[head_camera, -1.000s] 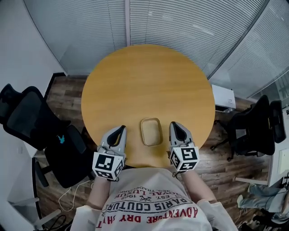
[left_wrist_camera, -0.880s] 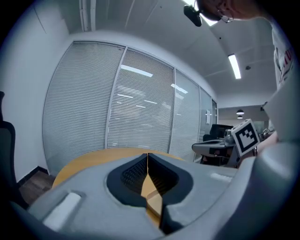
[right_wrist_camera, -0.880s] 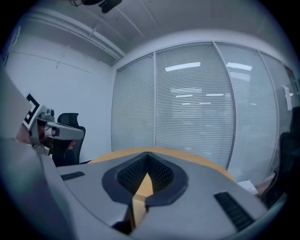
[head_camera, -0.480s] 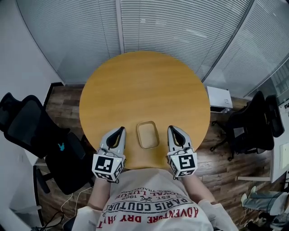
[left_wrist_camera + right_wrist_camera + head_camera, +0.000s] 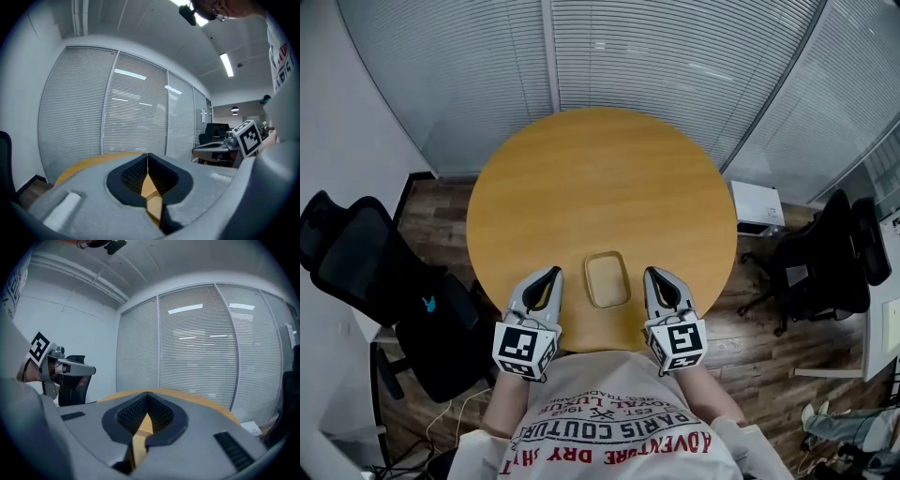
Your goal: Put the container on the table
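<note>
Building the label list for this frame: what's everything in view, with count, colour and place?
table: 1, wood-brown, round, centre
container: 1, tan, on the table's near edge, between the grippers, touching neither
left chair: 1, black, left of table
right chair: 1, black, right of table
box: 1, white, on the floor right of table
blinds: grey-white, behind table
left gripper: 1, grey, shut, empty
right gripper: 1, grey, shut, empty
shirt: 1, white with red print, bottom edge
</note>
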Demonstrator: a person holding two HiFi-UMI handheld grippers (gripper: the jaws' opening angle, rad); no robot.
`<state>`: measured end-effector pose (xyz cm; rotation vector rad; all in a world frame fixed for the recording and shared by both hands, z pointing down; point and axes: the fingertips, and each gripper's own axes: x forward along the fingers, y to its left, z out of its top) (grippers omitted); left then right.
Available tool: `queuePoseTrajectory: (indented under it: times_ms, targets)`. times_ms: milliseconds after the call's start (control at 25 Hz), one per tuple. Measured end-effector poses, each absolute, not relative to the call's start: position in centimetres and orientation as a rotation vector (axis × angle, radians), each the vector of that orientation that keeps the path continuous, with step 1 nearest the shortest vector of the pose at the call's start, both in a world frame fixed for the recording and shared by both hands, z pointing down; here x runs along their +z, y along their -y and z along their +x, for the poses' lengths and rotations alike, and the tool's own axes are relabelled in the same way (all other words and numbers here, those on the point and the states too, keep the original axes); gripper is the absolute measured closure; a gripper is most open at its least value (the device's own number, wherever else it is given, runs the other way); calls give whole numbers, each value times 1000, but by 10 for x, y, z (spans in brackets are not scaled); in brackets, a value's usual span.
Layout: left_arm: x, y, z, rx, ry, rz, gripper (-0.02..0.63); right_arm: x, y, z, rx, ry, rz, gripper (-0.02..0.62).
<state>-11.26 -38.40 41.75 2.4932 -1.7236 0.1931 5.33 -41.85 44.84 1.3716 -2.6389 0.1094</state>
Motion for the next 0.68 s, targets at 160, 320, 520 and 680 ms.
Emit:
queuePoseTrajectory:
  times_ms: [160,320,520,680]
  targets:
    - [415,384,-105,199,1714,2509,594,449,418,57,119,2627,1377,588]
    - [413,386,-103,197,1709,2518,594,451,419,58,124,2609,1376,588]
    - [413,385,-101,178,1710,2510,594,452,417,60,142,2605,1380,588]
    - [416,379,-103,180,1711,2500,594,456,412,60,176,2602,1384,588]
